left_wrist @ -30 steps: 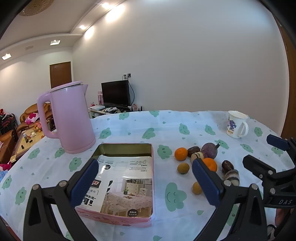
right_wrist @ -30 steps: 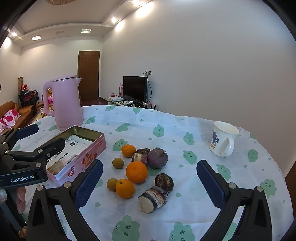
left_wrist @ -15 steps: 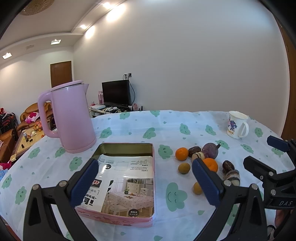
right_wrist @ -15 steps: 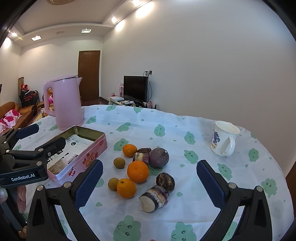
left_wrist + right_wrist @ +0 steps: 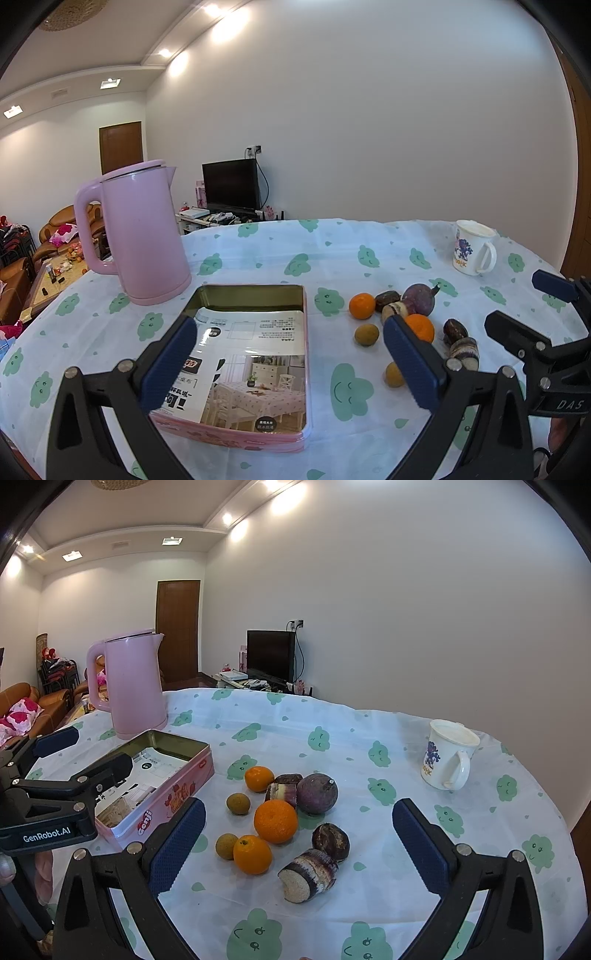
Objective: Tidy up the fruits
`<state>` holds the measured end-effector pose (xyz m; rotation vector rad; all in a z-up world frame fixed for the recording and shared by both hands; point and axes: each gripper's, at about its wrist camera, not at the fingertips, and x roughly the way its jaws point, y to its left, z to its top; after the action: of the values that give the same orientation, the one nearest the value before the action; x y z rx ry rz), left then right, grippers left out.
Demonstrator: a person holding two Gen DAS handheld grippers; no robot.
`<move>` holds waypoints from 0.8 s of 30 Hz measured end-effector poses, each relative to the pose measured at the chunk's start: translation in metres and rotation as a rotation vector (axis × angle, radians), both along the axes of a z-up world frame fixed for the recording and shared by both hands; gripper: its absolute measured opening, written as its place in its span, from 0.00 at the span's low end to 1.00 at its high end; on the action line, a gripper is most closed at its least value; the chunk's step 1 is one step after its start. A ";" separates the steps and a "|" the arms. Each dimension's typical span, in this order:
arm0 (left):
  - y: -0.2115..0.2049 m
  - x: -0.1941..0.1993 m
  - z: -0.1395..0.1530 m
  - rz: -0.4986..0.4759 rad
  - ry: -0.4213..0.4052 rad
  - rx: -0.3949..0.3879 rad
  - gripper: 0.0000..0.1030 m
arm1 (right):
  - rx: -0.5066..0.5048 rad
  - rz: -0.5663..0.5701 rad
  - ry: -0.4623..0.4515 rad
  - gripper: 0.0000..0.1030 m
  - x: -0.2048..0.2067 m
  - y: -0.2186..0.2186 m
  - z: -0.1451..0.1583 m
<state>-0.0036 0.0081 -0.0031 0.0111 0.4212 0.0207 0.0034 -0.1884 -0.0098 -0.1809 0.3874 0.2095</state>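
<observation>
1. Since no fruit is in a claw yet, the job looks like it is only at its start: picking which fruit to get first.
2. The pink tin [image 5: 192, 775] sits on the table, and all places here are told from it. It has no lid on, and a printed paper lies inside it. No fruit is in it.
3. The fruits lie in a small pile just beside the tin, on its mug side. There is a big orange [image 5: 275, 821], a small orange [image 5: 252, 854] in front of it, and one more orange [image 5: 259, 778] at the back.
4. Two little brown fruits [image 5: 238, 803] lie closest to the tin. A round purple fruit [image 5: 317, 793] and some dark cut chunks [image 5: 308, 875] lie on the far side of the pile.
5. The right claw [image 5: 295, 849] is wide open and holds nothing. It hangs over the pile, with the oranges between its two sides.
6. The left claw [image 5: 286, 363] is wide open too and holds nothing. It hangs above the tin.
7. I think the next move is for the right claw to go down and close softly on one orange. Round fruit can roll away.
8. The pink kettle [image 5: 140, 236] stands right behind the tin. The white mug [image 5: 448, 755] is well apart from it.
</observation>
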 end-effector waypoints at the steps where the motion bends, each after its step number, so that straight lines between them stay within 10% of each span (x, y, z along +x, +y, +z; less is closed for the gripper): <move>1: 0.000 0.000 0.000 -0.001 0.001 0.001 1.00 | 0.001 0.001 -0.001 0.99 0.000 0.000 0.000; 24: -0.006 -0.001 -0.007 -0.004 0.013 0.015 1.00 | 0.008 -0.001 0.003 0.99 0.000 -0.001 -0.003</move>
<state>-0.0047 0.0023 -0.0101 0.0264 0.4342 0.0198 0.0038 -0.1890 -0.0127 -0.1724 0.3896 0.2103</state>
